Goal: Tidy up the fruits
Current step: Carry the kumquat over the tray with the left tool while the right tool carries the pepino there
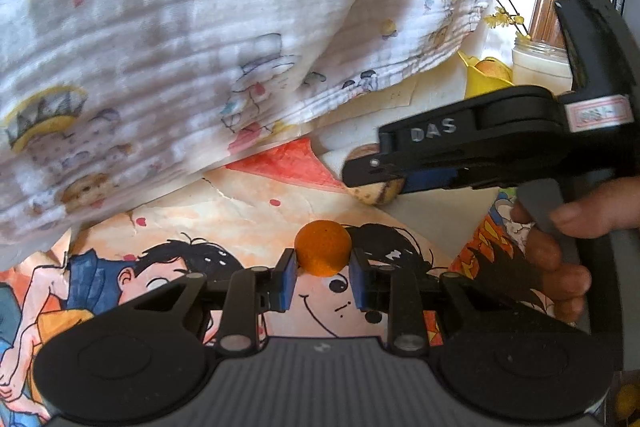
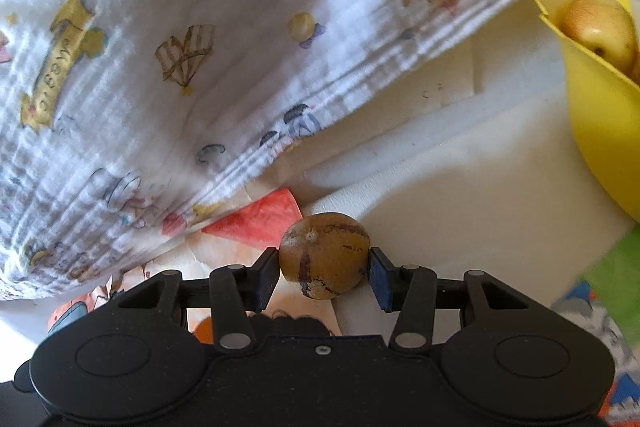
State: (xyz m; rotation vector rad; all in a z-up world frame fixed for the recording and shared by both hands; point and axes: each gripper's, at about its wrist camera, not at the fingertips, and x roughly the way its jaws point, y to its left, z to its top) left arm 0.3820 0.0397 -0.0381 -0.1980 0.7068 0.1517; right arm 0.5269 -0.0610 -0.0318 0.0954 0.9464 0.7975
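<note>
While my left gripper [image 1: 323, 269] is clamped on a small orange fruit [image 1: 323, 247], its blue pads pressing the fruit's two sides, my right gripper [image 2: 324, 269] is closed on a bigger, brown, blotchy fruit [image 2: 324, 254] with dark reddish streaks. Both fruits sit at the tips of the fingers, over a table [image 2: 460, 227] spread with cartoon drawings [image 1: 224, 267] and white paper.

From the left camera I see my right gripper [image 1: 370, 173] coming in from the right, a little farther off, with my hand [image 1: 560, 247] wrapped round its handle and the brown fruit [image 1: 376, 193] peeping out under its tip.

A white printed cloth [image 2: 200, 47] hangs over the far left of the table. At the far right stands a yellow bowl [image 2: 592, 115] with a pale apple [image 2: 596, 27] inside, well apart from both held fruits. Behind it is a glass jar [image 1: 540, 61] with yellow sprigs.
</note>
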